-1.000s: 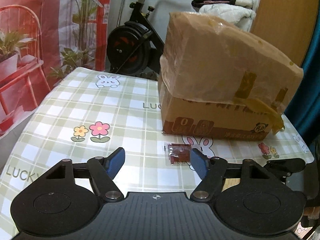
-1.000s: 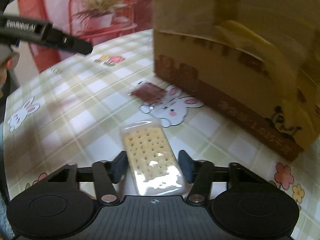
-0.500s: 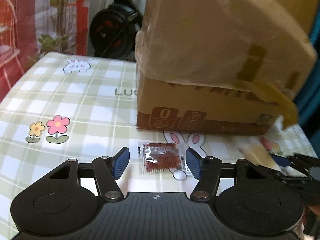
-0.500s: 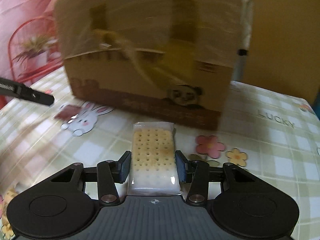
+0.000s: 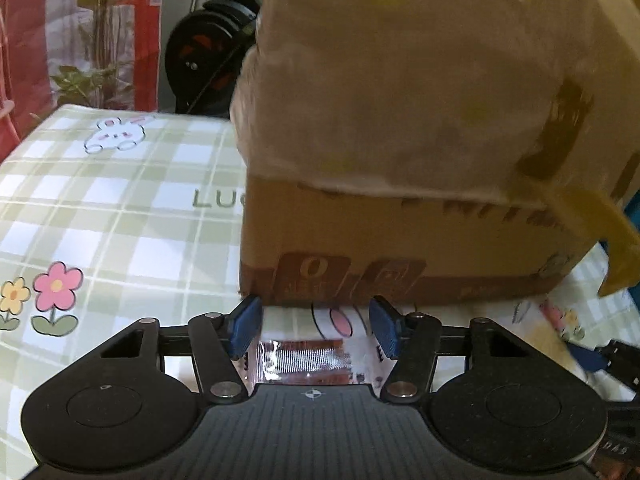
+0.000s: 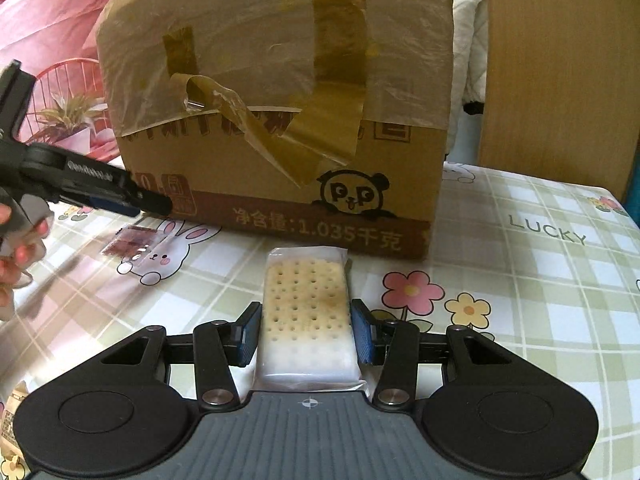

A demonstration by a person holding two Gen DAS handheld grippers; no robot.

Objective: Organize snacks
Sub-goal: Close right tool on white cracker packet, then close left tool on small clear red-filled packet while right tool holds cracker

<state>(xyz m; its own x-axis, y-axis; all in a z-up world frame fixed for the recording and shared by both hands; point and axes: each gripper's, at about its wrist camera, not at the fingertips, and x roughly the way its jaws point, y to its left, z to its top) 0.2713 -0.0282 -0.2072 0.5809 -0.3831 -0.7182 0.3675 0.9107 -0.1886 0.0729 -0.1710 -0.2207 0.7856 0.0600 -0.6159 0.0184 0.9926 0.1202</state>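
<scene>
A taped cardboard box (image 5: 400,160) stands on the checked tablecloth; it also shows in the right wrist view (image 6: 280,120). A small reddish-brown snack packet (image 5: 306,364) lies flat on the cloth between the fingers of my open left gripper (image 5: 314,330), which straddle it without touching. The packet also shows in the right wrist view (image 6: 132,242), below the left gripper (image 6: 136,202). My right gripper (image 6: 306,330) is shut on a clear-wrapped cracker pack (image 6: 306,312), held in front of the box.
The tablecloth (image 6: 520,280) has flower and rabbit prints. A wooden panel (image 6: 560,60) stands behind the table at the right. An exercise bike (image 5: 212,52) and plants stand beyond the far edge. Another snack wrapper (image 6: 10,408) lies at the lower left.
My left gripper has moved forward and down, so the reddish packet now lies between its fingers. My right gripper, still holding the cracker pack, swung around to face the box's end.
</scene>
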